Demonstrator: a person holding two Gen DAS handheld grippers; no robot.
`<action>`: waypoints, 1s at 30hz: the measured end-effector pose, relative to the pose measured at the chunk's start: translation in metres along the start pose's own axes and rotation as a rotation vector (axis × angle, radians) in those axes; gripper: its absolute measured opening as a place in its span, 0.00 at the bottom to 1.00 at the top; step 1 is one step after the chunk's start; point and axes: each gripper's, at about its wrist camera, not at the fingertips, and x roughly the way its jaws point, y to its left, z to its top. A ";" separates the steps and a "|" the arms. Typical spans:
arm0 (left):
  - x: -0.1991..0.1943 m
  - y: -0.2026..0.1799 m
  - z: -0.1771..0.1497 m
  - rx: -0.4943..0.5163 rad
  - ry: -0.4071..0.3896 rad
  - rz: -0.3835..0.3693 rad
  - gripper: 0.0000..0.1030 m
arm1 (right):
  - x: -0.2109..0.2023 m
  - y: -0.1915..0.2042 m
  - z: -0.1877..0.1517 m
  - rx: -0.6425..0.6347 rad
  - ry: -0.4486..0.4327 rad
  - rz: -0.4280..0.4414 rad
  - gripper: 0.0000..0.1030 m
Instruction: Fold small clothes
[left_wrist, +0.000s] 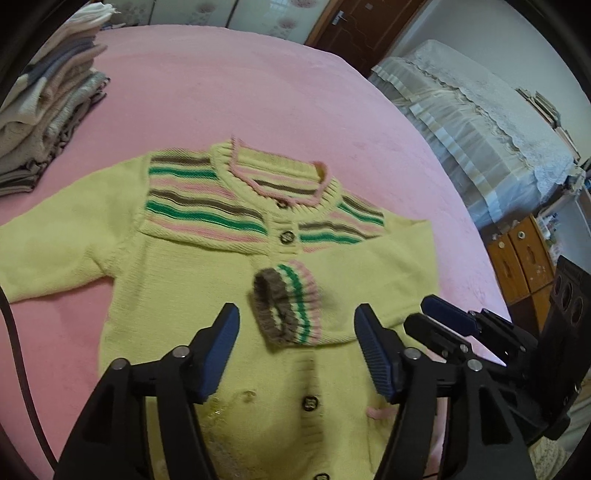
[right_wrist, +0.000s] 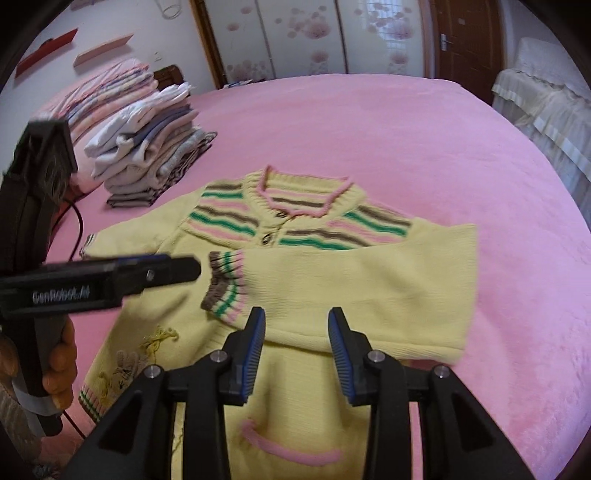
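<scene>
Your yellow cardigan (right_wrist: 303, 280) lies face up and buttoned on the pink bed (right_wrist: 388, 140), collar pointing away from you. One sleeve (right_wrist: 351, 295) is folded across the chest, its striped cuff (left_wrist: 288, 306) resting near the button row; the other sleeve (left_wrist: 48, 251) stretches out flat to the side.

Your left gripper (left_wrist: 297, 347) hangs over the folded cuff with its fingers spread wide and nothing between them. Your right gripper (right_wrist: 296, 354) sits just above the lower edge of the folded sleeve, fingers parted and empty as well.

A stack of folded clothes (right_wrist: 155, 155) stands on the bed, well apart from the cardigan, beyond the outstretched sleeve.
</scene>
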 end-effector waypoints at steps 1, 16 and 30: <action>0.002 -0.003 0.000 0.001 0.006 -0.015 0.63 | -0.003 -0.003 -0.001 0.012 -0.008 0.003 0.35; 0.068 0.007 0.004 -0.066 0.056 -0.005 0.63 | -0.016 -0.033 -0.020 0.089 -0.031 -0.021 0.35; 0.069 0.015 0.002 -0.042 0.033 0.039 0.74 | -0.012 -0.051 -0.030 0.161 -0.026 0.035 0.35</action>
